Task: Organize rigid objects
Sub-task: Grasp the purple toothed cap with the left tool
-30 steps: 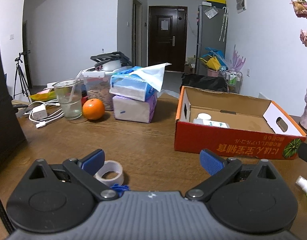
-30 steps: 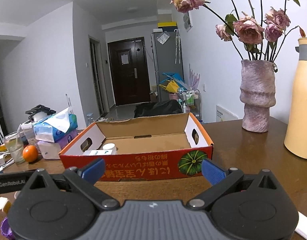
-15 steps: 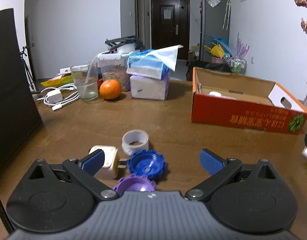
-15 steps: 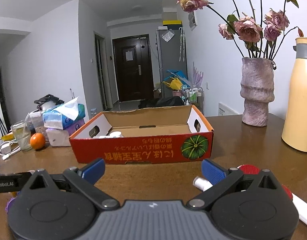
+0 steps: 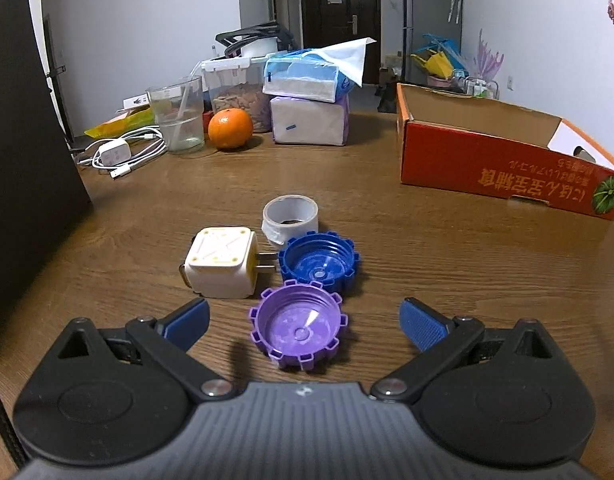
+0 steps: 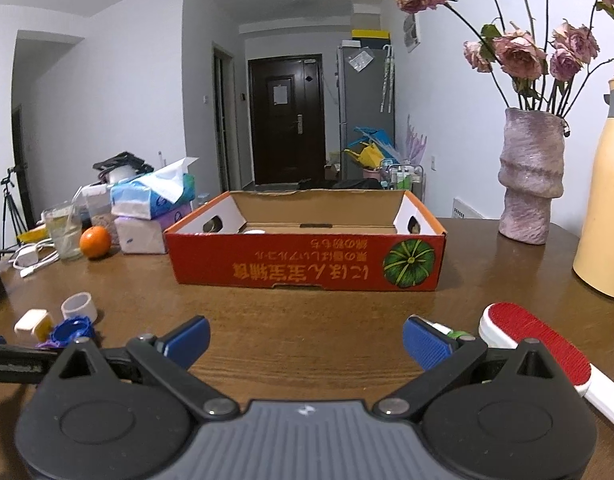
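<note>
Hovering over the desk point(image 5: 387, 216), the left hand-held gripper point(image 5: 303, 322) gapes wide around a purple cap point(image 5: 298, 326), while the right hand-held gripper point(image 6: 306, 339) hangs released, empty.

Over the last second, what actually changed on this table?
Both open tools pulled back from the red cardboard box. The left tool now has the purple ridged cap between its fingers, ungripped; the right tool now shows the red lint brush. Nothing was picked up; the objects stayed put.
</note>
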Action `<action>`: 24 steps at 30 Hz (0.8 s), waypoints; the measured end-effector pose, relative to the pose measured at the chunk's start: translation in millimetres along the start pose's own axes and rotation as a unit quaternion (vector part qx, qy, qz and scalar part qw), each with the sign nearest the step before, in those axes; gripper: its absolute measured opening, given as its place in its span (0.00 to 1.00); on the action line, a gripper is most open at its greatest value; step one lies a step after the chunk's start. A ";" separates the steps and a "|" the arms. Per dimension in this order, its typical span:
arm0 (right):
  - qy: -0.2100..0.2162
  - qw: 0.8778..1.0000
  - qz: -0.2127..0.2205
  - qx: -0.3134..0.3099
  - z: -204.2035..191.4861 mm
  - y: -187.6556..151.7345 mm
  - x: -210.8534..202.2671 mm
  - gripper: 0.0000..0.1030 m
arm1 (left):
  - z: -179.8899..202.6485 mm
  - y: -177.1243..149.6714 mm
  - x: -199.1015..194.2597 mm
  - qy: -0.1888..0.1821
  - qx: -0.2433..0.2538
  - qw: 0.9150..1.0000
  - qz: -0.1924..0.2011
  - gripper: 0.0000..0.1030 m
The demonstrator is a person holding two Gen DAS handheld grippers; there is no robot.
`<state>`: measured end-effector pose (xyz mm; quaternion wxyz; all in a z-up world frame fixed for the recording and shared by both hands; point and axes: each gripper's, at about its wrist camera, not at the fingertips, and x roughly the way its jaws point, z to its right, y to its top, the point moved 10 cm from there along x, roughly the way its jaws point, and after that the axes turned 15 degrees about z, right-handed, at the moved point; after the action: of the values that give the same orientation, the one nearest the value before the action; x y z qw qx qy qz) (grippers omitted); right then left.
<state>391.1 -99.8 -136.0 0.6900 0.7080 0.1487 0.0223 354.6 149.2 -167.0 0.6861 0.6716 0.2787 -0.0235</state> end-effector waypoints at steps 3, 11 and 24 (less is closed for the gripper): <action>0.004 1.000 -0.002 -0.003 -3.2 -2.3 -0.5 1.00 | 0.7 -3.3 2.7 -0.002 -0.002 1.000 -0.007 0.96; 0.008 1.000 -0.007 0.001 -4.5 -6.5 1.9 1.00 | 5.1 -10.2 10.8 -0.020 -0.006 0.999 -0.026 0.54; 0.013 1.000 -0.008 0.002 -7.9 -11.1 4.2 1.00 | 10.1 -0.6 -1.1 -0.044 0.003 0.999 -0.002 0.54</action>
<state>391.3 -91.1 -147.3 0.6864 0.7080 0.1638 0.0254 357.0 139.4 -167.7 0.6956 0.6714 0.2494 -0.0558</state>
